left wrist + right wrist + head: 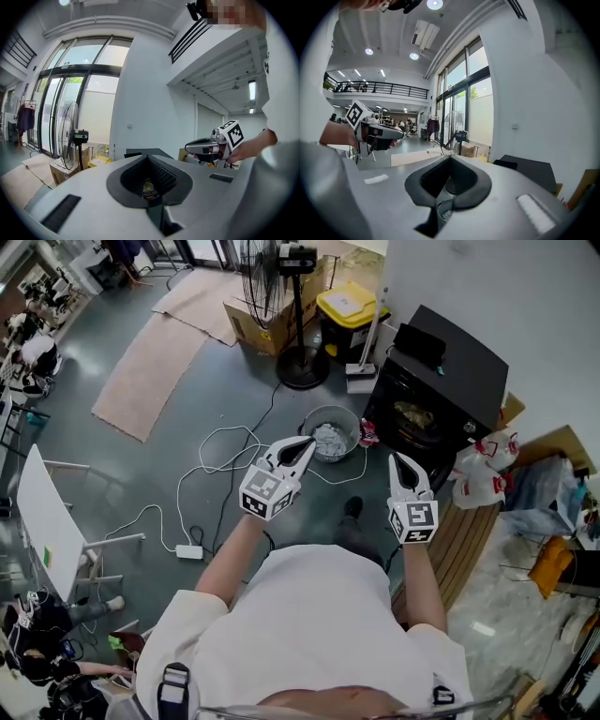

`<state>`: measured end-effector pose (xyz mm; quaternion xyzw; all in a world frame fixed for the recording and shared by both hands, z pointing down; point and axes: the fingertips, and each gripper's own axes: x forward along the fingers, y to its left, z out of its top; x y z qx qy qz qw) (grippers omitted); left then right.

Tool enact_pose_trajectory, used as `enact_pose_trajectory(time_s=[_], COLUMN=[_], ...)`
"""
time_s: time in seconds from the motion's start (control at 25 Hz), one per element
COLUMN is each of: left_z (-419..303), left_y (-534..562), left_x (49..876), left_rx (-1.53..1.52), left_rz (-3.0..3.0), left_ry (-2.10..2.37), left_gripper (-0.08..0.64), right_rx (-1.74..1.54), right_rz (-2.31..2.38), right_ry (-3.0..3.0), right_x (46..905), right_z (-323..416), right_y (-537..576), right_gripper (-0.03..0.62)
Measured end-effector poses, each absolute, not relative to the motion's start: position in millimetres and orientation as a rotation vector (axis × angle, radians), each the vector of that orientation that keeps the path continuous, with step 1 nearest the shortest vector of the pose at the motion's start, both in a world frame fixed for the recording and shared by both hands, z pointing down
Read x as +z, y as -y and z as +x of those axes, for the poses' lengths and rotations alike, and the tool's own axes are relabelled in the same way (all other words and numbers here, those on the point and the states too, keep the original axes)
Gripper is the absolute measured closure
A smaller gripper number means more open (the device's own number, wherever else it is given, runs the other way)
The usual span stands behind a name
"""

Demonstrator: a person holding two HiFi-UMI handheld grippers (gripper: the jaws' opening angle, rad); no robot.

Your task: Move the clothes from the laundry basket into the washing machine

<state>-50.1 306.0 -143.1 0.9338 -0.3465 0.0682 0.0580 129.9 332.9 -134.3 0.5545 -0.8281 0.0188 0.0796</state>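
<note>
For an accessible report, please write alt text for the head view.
Seen from above, a person in a white shirt holds the left gripper and the right gripper, jaws shut, out toward a round laundry basket of clothes on the grey floor. A black washing machine stands beside it.

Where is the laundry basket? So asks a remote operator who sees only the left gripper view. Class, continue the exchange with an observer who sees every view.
Observer: In the head view, the laundry basket stands on the floor beyond the left claw, beside the black washing machine.
Operator: Is anything in it?
Observer: Yes, pale clothes lie inside it.
Operator: Is anything on the floor near it?
Observer: White cables loop across the floor to the basket's left in that view.
</note>
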Motion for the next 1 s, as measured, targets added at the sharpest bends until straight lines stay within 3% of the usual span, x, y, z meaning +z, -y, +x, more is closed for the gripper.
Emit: enact_pose_trajectory(time_s=[1.0], left_z=[87], left_y=[-84], left_x=[-129], left_rx=[0.256], left_rz=[2.622], left_ry=[1.283], left_gripper=[0.554], right_rx=[0.191], right_rz=[1.393], right_ry=[2.576], right_x=[-108], right_z=[277], right_y=[-87], right_gripper=[0.581])
